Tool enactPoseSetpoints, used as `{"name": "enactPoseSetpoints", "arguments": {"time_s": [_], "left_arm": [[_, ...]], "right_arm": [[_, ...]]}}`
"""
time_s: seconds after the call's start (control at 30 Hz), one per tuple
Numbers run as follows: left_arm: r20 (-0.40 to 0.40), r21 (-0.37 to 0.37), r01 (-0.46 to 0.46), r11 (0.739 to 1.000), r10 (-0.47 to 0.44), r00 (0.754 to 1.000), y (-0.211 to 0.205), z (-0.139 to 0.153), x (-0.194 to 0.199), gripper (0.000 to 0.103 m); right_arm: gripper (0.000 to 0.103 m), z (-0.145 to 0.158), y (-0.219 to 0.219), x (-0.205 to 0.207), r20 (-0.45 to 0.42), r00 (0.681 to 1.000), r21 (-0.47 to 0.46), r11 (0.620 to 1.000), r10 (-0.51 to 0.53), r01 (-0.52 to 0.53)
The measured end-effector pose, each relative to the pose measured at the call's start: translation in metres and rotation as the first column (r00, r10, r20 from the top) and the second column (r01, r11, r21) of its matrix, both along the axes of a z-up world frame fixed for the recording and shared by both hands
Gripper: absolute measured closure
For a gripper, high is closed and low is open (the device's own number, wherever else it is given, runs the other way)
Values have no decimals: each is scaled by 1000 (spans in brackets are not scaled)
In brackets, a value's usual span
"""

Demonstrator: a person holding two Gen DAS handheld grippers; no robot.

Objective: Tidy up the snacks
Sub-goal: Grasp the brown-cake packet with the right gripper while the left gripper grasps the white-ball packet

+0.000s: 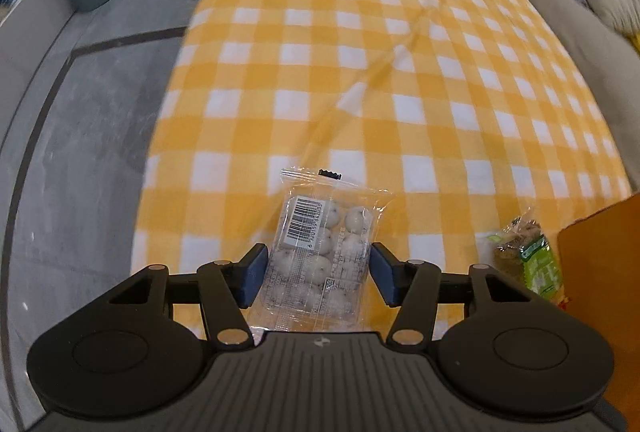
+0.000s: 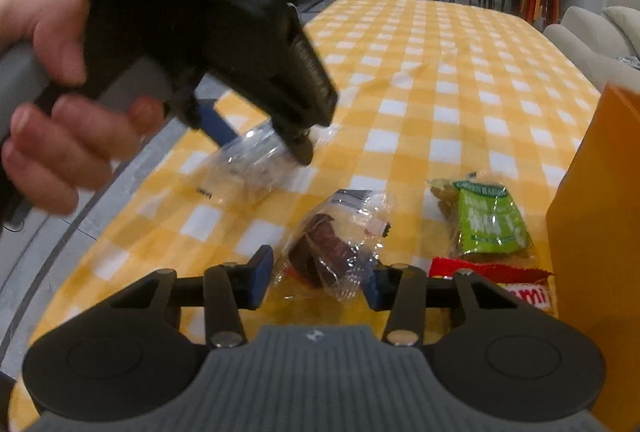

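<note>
1. Left hand (image 2: 60, 104): seen from the right wrist view at about 10 o'clock, the fingers wrap the grey handle of the left gripper (image 1: 318, 264), which points steeply down toward the yellow-and-white checked tablecloth (image 1: 360, 52).
2. Left gripper, state: its blue pads are clamped on the two long edges of a clear packet of white round sweets (image 1: 320, 252). The packet runs lengthwise between the fingers and projects past the tips toward 12 o'clock in the left wrist view, barcode label facing the camera.
3. Right gripper (image 2: 318, 272): it is angled down over the near edge of the table, with its jaws partly apart.
4. Right gripper, relation to its target: a clear-wrapped brown snack packet (image 2: 324, 252) lies on the cloth between the two pads, extending toward 12 o'clock. The pad at 3 o'clock touches the wrapper and the pad at 9 o'clock stands just beside it. Whether the pads press on it cannot be told.
5. Remaining snacks, right wrist view: a green packet (image 2: 488, 220) lies at 2 o'clock from the right gripper, and a red packet (image 2: 492, 272) at 3 o'clock, just beside the finger.
6. An orange box (image 2: 600, 212) stands upright at the 3 o'clock edge, beyond both packets.
</note>
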State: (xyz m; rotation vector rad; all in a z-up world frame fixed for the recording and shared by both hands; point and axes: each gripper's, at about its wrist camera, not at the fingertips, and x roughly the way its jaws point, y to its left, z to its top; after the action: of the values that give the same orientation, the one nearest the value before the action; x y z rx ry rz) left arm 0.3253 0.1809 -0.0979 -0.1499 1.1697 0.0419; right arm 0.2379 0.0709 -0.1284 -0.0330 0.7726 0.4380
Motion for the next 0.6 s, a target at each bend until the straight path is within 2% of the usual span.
{"name": "enactPoseSetpoints", "arguments": {"time_s": [0.27, 0.37, 0.6], "left_arm": [[53, -126, -103, 987, 110, 992, 25, 29, -43, 40], [52, -148, -156, 976, 166, 985, 26, 39, -61, 40], [93, -184, -198, 963, 217, 972, 17, 64, -100, 40]], "right_arm": [[59, 40, -4, -25, 53, 998, 32, 999, 16, -18], [59, 59, -9, -33, 78, 997, 58, 998, 9, -13], [59, 100, -26, -50, 112, 993, 136, 991, -23, 7]]}}
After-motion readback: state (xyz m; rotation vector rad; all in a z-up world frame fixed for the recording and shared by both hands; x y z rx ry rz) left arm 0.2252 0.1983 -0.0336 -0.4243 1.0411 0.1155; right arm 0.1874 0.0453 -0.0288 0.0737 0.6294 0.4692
